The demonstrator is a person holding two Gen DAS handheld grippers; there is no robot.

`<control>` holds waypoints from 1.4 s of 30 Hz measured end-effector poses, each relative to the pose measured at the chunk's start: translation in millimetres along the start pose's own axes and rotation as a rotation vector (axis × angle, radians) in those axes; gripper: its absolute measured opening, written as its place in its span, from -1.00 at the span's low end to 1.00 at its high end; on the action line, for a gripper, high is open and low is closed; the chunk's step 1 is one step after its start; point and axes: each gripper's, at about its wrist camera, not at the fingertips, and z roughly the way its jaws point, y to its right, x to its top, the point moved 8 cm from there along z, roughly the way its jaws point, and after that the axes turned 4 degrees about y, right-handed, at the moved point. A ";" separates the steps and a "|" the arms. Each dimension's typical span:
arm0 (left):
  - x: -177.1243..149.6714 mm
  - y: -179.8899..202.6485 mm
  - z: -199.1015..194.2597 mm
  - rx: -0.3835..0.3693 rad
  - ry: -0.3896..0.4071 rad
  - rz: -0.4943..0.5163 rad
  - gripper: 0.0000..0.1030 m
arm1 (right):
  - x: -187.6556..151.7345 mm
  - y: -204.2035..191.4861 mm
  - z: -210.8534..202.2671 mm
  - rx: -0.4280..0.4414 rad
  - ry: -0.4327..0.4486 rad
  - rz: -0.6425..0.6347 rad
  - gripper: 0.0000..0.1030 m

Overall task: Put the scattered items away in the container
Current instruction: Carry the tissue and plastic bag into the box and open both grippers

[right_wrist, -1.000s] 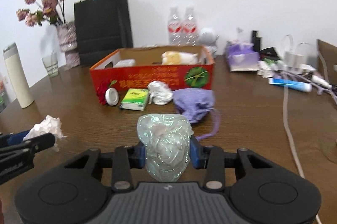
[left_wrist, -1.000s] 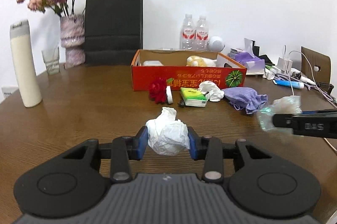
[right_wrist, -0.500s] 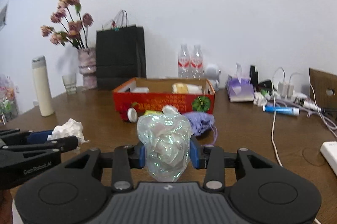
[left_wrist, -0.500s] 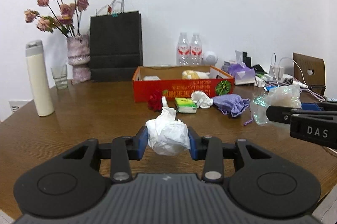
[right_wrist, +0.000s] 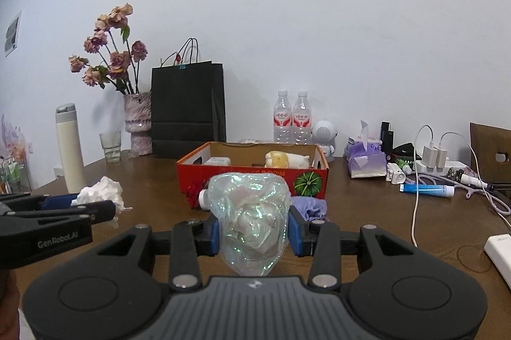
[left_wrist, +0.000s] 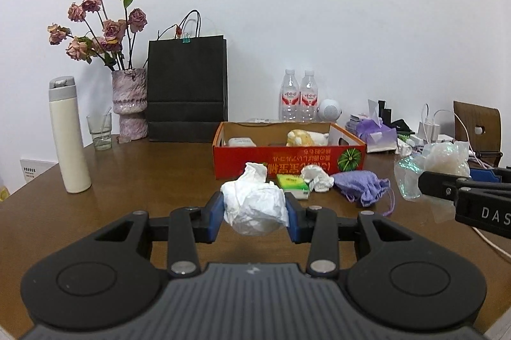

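Observation:
My left gripper (left_wrist: 254,217) is shut on a crumpled white tissue (left_wrist: 252,206), held above the table short of the red cardboard box (left_wrist: 287,162). My right gripper (right_wrist: 254,233) is shut on a crumpled iridescent plastic wrapper (right_wrist: 250,222), also raised in front of the box (right_wrist: 252,172). The box holds a yellow-white plush (left_wrist: 306,138) and a white item (left_wrist: 241,142). In front of it lie a green packet (left_wrist: 292,182), a second white tissue (left_wrist: 316,177), a purple pouch (left_wrist: 359,186) and a red item (right_wrist: 192,194).
A white thermos (left_wrist: 68,135), a glass (left_wrist: 102,131), a flower vase (left_wrist: 129,103) and a black paper bag (left_wrist: 186,87) stand at the back left. Two water bottles (left_wrist: 298,99) stand behind the box. A tissue box (right_wrist: 365,159), chargers, cables (right_wrist: 415,212) and a blue tube (right_wrist: 426,189) crowd the right.
Both grippers have lifted higher with their loads and tilted up, so more wall shows. The box now looks closer in both views.

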 end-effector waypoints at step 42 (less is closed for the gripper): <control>40.8 36.9 498.0 -0.021 -0.711 -0.009 0.01 | 26.6 104.6 494.8 -0.101 -0.875 0.051 -0.15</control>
